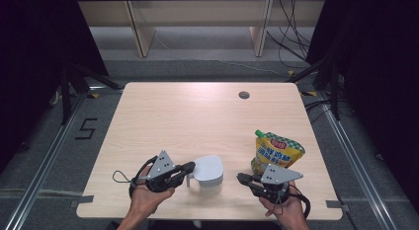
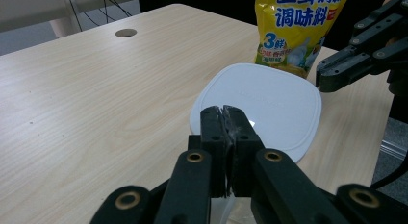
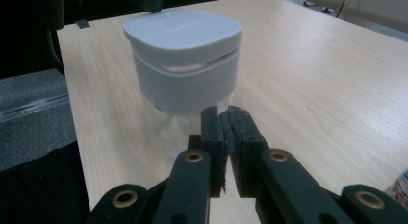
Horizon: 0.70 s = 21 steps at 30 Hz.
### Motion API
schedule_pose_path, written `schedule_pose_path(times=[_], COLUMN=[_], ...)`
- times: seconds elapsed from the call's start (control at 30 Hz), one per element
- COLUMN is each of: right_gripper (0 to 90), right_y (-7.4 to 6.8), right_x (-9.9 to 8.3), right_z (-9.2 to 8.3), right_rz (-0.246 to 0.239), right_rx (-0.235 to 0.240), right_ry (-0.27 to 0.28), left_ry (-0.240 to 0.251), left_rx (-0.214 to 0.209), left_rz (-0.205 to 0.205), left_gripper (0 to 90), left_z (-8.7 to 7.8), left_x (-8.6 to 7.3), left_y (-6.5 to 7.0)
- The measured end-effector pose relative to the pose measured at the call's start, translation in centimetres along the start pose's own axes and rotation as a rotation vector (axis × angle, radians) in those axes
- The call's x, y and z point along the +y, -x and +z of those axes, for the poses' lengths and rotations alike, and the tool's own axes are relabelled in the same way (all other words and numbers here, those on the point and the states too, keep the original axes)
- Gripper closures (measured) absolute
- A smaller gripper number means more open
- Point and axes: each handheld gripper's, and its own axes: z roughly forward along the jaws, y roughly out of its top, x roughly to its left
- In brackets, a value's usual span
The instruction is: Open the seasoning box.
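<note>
A white lidded container stands near the table's front edge, its translucent body under a rounded square lid. My left gripper reaches in from the left with its tips at the lid's near rim, jaws shut; whether they pinch the small white handle I cannot tell. My right gripper hovers just right of the container, apart from it, jaws shut with nothing between them. In the left gripper view the right gripper appears beyond the lid.
A yellow seasoning pouch stands behind my right hand, close to the container. The light wooden table has a cable hole at the back. Black frame posts and cables flank the table.
</note>
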Motion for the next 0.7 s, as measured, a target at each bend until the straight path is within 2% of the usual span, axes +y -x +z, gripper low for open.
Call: schedule_pose_path(times=[0.03,0.07,0.1,0.13,0.3,0.33,0.37,0.4,0.47,0.53,0.6,0.7], right_gripper=[86.6,86.7,86.9,86.9,87.5,87.5,87.6,87.5,87.6,87.6,87.6,88.0], right_y=[0.0,0.0,0.0,0.0,0.1,0.1,-0.1,0.1,0.1,0.0,0.0,0.0], right_x=[0.2,0.2,0.3,0.5,0.8,0.9,0.9,1.1,1.2,1.3,1.4,1.7], right_z=[0.1,0.4,0.5,0.5,1.1,1.3,1.3,1.5,1.7,1.7,1.9,2.0], right_rz=[-0.009,-0.006,-0.012,-0.011,-0.024,-0.018,-0.007,-0.031,-0.027,-0.017,-0.038,-0.031], right_rx=[-0.002,-0.013,0.004,-0.009,-0.010,0.001,-0.010,0.000,0.011,-0.004,0.009,0.014], right_ry=[-0.002,0.011,0.010,-0.003,0.000,0.002,0.001,0.004,-0.001,-0.004,0.000,0.013], left_ry=[0.001,0.004,0.000,0.000,0.002,0.002,0.004,0.005,0.009,0.006,0.009,0.010], left_rx=[0.004,0.006,0.008,0.013,0.014,0.015,0.015,0.013,0.017,0.024,0.023,0.022], left_rz=[-0.010,-0.007,-0.005,-0.012,-0.009,-0.007,-0.008,-0.007,-0.005,-0.007,-0.002,-0.002], left_gripper=[86.7,86.7,86.8,86.8,87.4,87.5,87.7,87.7,87.7,88.2,88.5,88.6], left_z=[0.0,0.0,-0.1,-0.1,-0.1,-0.1,-0.1,-0.1,-0.1,-0.2,-0.2,-0.2], left_x=[0.0,-0.1,-0.1,-0.1,-0.2,-0.2,-0.2,-0.2,-0.3,-0.4,-0.5,-0.5], left_y=[0.0,-0.1,-0.2,-0.1,-0.1,-0.1,-0.1,-0.1,-0.2,-0.1,-0.1,-0.2])
